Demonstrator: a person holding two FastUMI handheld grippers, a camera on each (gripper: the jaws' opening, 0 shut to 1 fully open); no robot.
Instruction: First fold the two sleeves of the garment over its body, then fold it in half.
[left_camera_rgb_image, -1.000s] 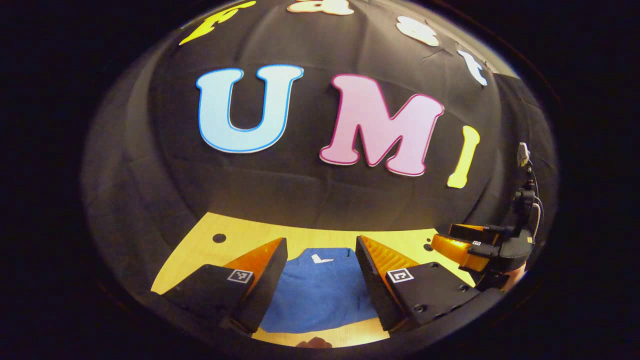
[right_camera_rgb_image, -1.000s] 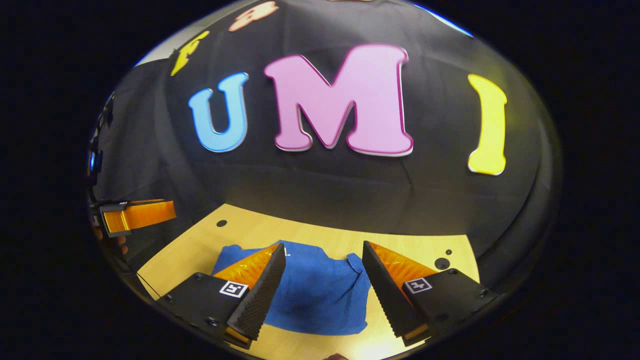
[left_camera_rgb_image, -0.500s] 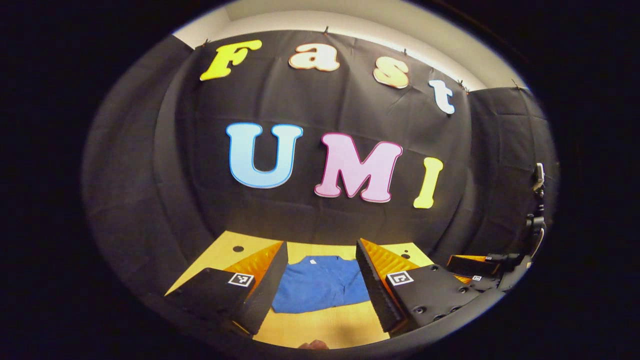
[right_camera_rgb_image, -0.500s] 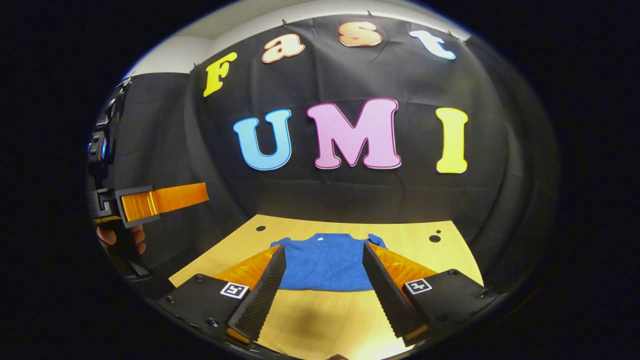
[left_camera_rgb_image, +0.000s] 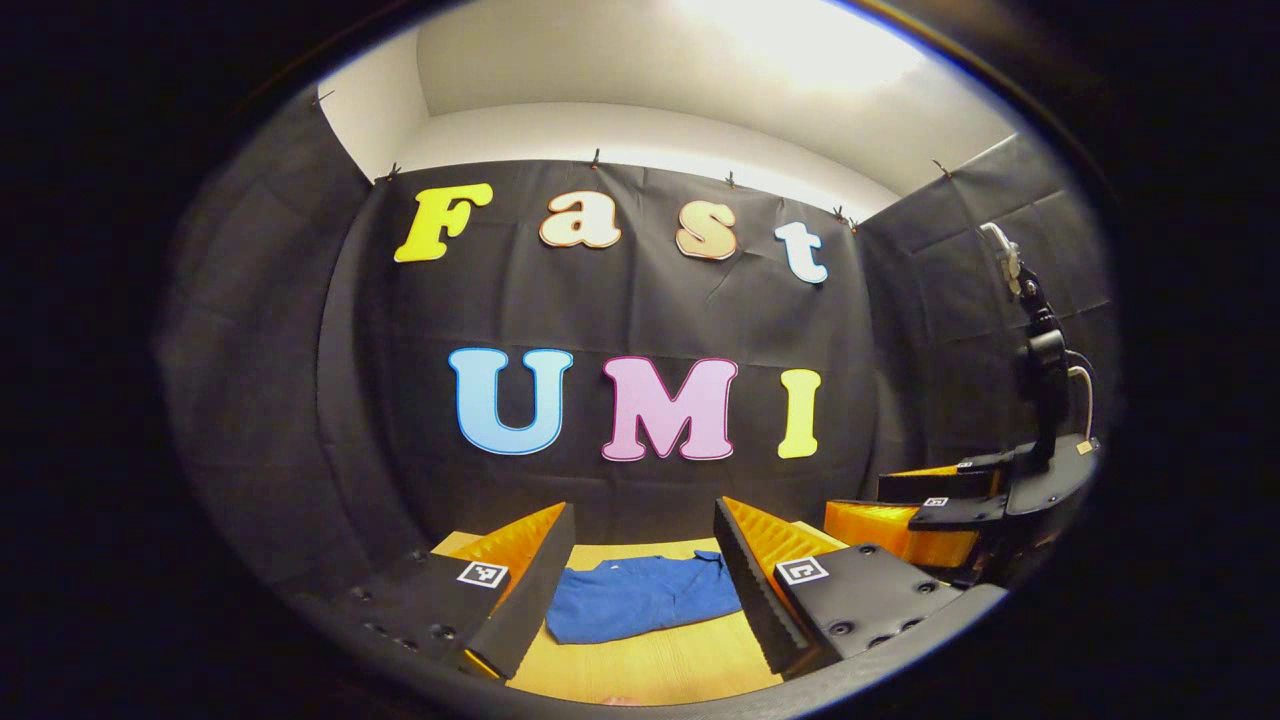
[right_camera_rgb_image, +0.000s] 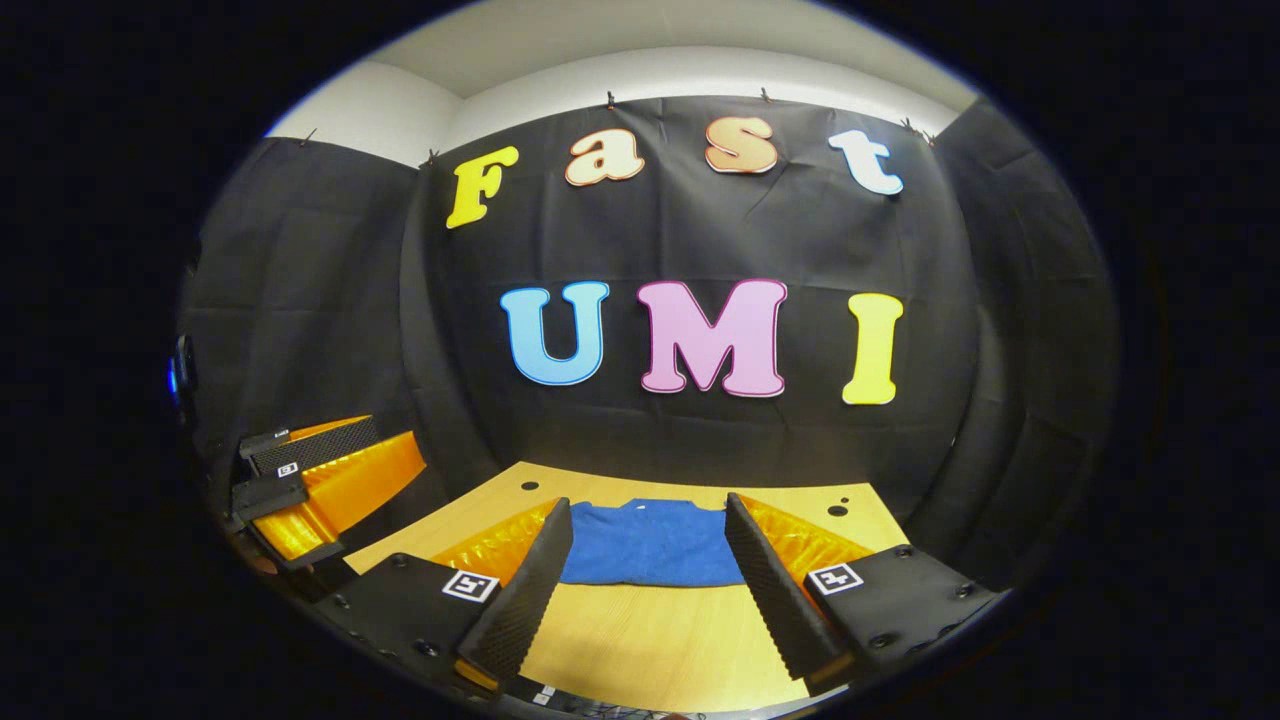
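A light wooden table (right_camera_rgb_image: 650, 640) carries a blue garment (right_camera_rgb_image: 648, 543) lying folded flat toward its far edge. Small dark holes (right_camera_rgb_image: 529, 486) in the tabletop sit beyond the garment, near the far corners.

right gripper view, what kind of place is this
Likely a small recording booth, not a home: black cloth walls pinned up under a white ceiling, a bare light wooden table with a folded blue knit garment on it, and a camera on a stand.

No legible text or numbers are shown. Square coded markers are borne on the left gripper (left_camera_rgb_image: 640, 585) and the right gripper (right_camera_rgb_image: 648, 585); no characters can be read from them.
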